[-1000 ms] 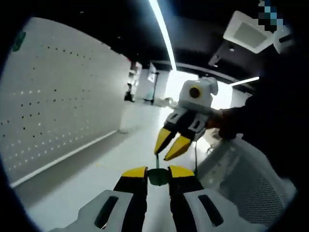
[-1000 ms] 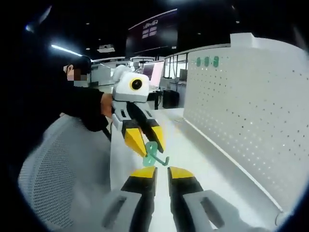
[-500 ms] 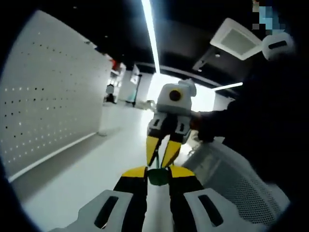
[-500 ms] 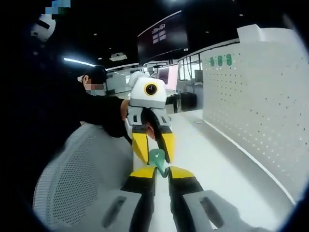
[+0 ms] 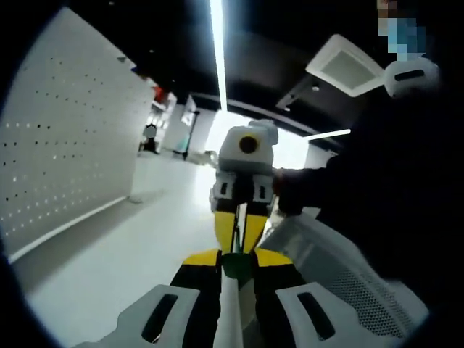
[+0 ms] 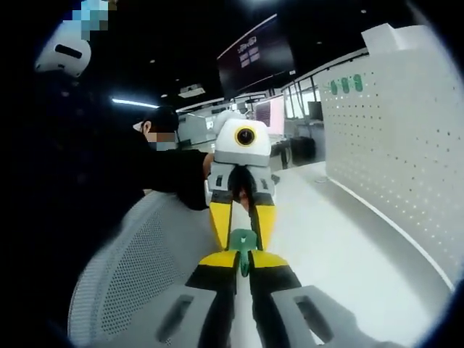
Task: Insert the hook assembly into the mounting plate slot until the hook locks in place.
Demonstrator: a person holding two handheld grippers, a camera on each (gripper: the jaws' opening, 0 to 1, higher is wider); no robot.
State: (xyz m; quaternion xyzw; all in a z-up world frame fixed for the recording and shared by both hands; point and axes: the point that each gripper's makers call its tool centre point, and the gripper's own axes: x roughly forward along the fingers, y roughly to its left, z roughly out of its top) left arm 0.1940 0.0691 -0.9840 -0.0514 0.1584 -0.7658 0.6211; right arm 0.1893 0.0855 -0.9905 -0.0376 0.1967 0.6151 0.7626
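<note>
With the green hook (image 6: 242, 241) pinched between both the left gripper (image 5: 236, 257) and the right gripper (image 6: 242, 259) above the white table (image 6: 319, 239), tip to tip, keep the two lined up and push straight, without twisting.

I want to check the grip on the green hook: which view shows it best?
The right gripper view: the green hook shows whole between both tools' tips. The left gripper view catches just a dark green sliver between its jaws.

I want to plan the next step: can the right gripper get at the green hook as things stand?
Probably yes: the right gripper already meets the green hook held by the left gripper, nothing between; whether its jaws truly clamp it is unclear.
</note>
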